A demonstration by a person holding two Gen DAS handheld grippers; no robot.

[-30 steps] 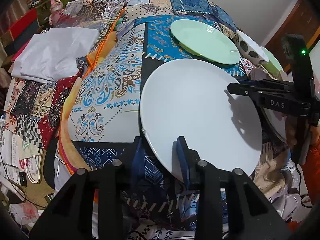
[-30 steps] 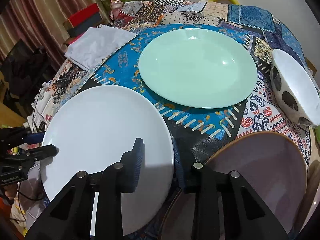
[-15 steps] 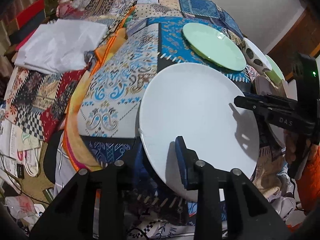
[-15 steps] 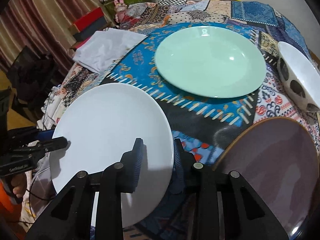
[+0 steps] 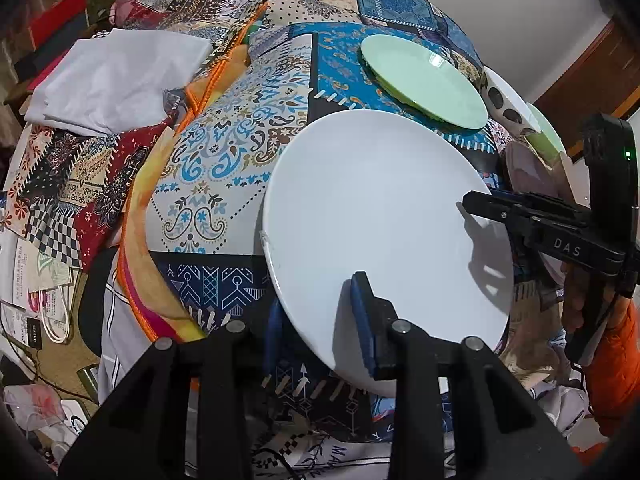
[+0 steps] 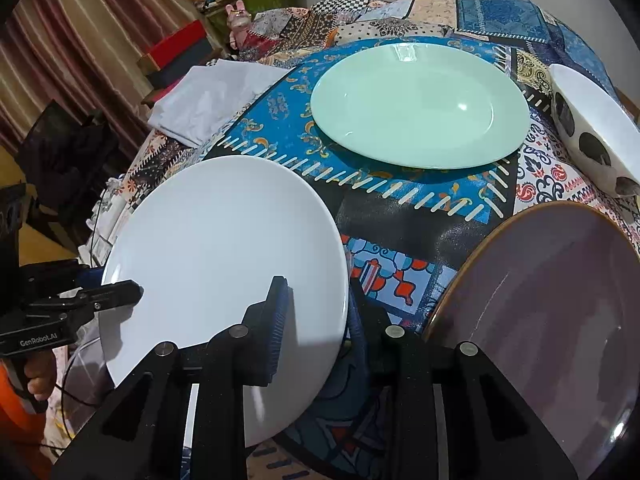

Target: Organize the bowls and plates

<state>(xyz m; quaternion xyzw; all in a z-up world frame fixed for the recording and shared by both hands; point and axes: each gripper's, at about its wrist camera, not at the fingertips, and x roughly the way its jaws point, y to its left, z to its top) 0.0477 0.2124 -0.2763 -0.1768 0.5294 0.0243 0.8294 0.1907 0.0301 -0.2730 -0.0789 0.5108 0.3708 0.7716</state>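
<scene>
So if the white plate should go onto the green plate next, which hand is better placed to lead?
Probably the right. Both grippers, left gripper and right gripper, clamp the white plate, but the right one holds the rim nearer the green plate.

Three plates (image 6: 224, 264); one spotted bowl (image 6: 592, 128); one folded cloth (image 6: 208, 100)

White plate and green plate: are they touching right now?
Apart. The right wrist view shows a strip of patterned cloth between the white plate and the green plate; the rims do not meet.
</scene>
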